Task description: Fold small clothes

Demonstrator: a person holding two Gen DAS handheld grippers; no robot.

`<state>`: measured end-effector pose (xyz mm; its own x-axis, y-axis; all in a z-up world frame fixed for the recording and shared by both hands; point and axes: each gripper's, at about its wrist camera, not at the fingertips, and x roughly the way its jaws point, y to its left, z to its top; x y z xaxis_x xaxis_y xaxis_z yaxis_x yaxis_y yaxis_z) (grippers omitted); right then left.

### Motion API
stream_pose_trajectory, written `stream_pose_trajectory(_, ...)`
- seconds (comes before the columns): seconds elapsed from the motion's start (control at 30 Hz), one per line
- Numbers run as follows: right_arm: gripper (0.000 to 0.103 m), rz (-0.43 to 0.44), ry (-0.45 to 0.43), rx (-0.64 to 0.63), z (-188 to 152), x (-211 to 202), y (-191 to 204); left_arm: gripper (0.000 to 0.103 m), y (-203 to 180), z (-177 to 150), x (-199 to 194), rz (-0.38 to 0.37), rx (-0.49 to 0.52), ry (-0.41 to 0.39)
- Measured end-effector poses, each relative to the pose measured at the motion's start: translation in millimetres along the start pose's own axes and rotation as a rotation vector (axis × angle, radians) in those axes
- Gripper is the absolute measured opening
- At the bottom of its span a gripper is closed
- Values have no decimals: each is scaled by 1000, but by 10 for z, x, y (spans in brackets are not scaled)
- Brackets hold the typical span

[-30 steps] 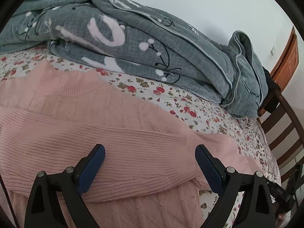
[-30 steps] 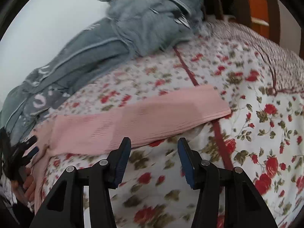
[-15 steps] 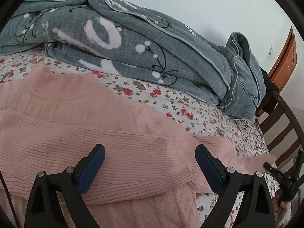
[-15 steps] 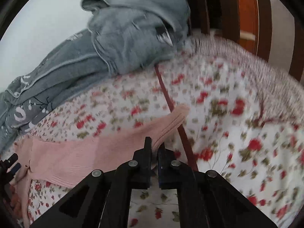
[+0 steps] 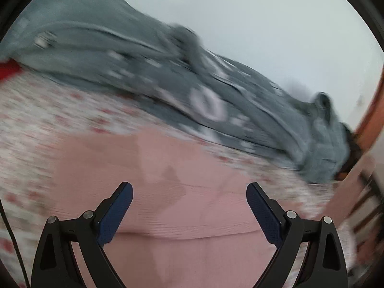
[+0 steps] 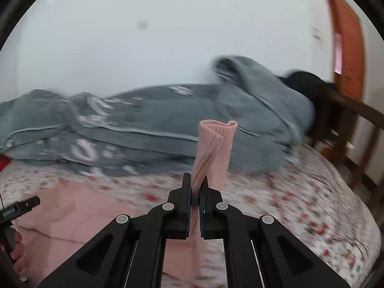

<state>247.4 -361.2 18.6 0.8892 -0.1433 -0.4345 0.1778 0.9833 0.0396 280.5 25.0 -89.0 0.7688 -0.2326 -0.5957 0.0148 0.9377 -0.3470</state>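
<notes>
A pink knit sweater (image 5: 182, 206) lies flat on the floral bedsheet (image 5: 48, 124). My left gripper (image 5: 189, 213) is open and empty just above its body, in a blurred view. My right gripper (image 6: 195, 187) is shut on the sweater's sleeve cuff (image 6: 216, 148), which stands up above the jaws, lifted off the bed. The sweater's body (image 6: 72, 213) shows at the lower left of the right wrist view. The left gripper's tip (image 6: 21, 207) also shows at that view's left edge.
A rumpled grey quilt (image 6: 148, 129) lies along the wall at the back of the bed. A dark wooden bed frame (image 6: 355, 124) and an orange door (image 6: 348, 36) stand at the right. A red item (image 5: 8, 69) is at the far left.
My right gripper shut on the sleeve cuff and lifted it off the bed, swinging left. My left gripper swung left over the sweater and stayed open.
</notes>
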Motion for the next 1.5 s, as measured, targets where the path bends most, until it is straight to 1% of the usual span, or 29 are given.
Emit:
stream_pose_trajectory(0.07, 5, 59, -14, -22, 131, 20, 411, 96, 407, -7, -199, 147, 21, -32)
stream_pose_trajectory(0.1, 5, 76, -24, -33, 163, 26, 582, 96, 633, -25, -291, 204, 19, -39)
stream_pose_trajectory(0.13, 5, 97, -33, -53, 203, 51, 824, 96, 883, -61, -395, 241, 11, -42)
stream_pose_trajectory(0.2, 5, 158, -44, -95, 255, 104, 1304, 96, 1270, -126, -549, 285, -9, -40)
stream_pose_trajectory(0.27, 5, 201, -58, -139, 257, 134, 1714, 96, 1651, -210, -703, 328, -41, -33)
stream_pose_trajectory(0.37, 5, 280, -65, -216, 186, 172, 2447, 96, 2137, -329, -886, 367, -104, -14)
stream_pose_trajectory(0.4, 5, 314, -54, -247, 117, 200, 2739, 96, 2258, -385, -937, 377, -123, -9)
stream_pose_trajectory(0.43, 5, 341, -47, -267, 48, 207, 2920, 96, 2380, -455, -993, 389, -148, -3)
stream_pose_trajectory(0.5, 5, 407, -17, -335, -177, 250, 3401, 96, 2551, -567, -1078, 394, -186, 1)
stream_pose_trajectory(0.53, 5, 431, -1, -360, -282, 283, 3551, 96, 2639, -632, -1131, 393, -204, 2)
stream_pose_trajectory(0.57, 5, 454, 26, -397, -433, 327, 3743, 96, 2711, -671, -1163, 396, -217, 7)
stream_pose_trajectory(0.6, 5, 458, 69, -443, -641, 418, 3970, 96, 2747, -710, -1191, 398, -225, 10)
stream_pose_trajectory(0.63, 6, 461, 105, -466, -793, 496, 4059, 96, 2791, -750, -1223, 395, -239, 12)
stream_pose_trajectory(0.67, 6, 474, 163, -493, -986, 604, 4197, 96, 2831, -777, -1248, 389, -251, 13)
stream_pose_trajectory(0.73, 6, 502, 262, -521, -1269, 752, 4295, 96, 2845, -843, -1307, 374, -259, 15)
stream_pose_trajectory(0.77, 11, 536, 317, -539, -1403, 800, 4351, 96, 2843, -847, -1315, 369, -255, 18)
stream_pose_trajectory(0.8, 21, 561, 355, -556, -1496, 827, 4374, 96, 2827, -856, -1328, 367, -246, 20)
stream_pose_trajectory(0.83, 27, 574, 368, -585, -1571, 814, 4395, 96, 2796, -858, -1331, 366, -231, 22)
stream_pose_trajectory(0.9, 45, 553, 313, -628, -1610, 704, 4378, 96, 2735, -859, -1328, 352, -210, 19)
stream_pose_trajectory(0.93, 53, 563, 293, -630, -1581, 634, 4336, 96, 2686, -861, -1317, 340, -200, 20)
stream_pose_trajectory(0.97, 65, 589, 287, -616, -1545, 569, 4268, 96, 2643, -861, -1298, 328, -190, 26)
stream_pose_trajectory(1.0, 68, 618, 281, -589, -1498, 496, 4171, 96, 2603, -864, -1284, 320, -181, 31)
stream_pose_trajectory(1.03, 68, 638, 275, -562, -1436, 423, 4057, 96, 2553, -862, -1261, 313, -168, 36)
stream_pose_trajectory(1.07, 68, 640, 266, -543, -1390, 355, 3948, 96, 2499, -860, -1239, 309, -153, 38)
stream_pose_trajectory(1.13, 68, 599, 245, -507, -1305, 222, 3659, 96, 2406, -859, -1212, 294, -137, 45)
stream_pose_trajectory(1.23, 68, 530, 262, -429, -1263, 18, 3146, 96, 2235, -864, -1202, 232, -119, 56)
stream_pose_trajectory(1.3, 68, 512, 275, -369, -1287, -147, 2755, 96, 2119, -887, -1213, 194, -103, 59)
stream_pose_trajectory(1.4, 68, 433, 273, -294, -1414, -416, 2181, 96, 1918, -976, -1221, 130, -72, 86)
stream_pose_trajectory(1.5, 68, 373, 299, -192, -1675, -686, 1600, 95, 1767, -1179, -1238, 20, -77, 132)
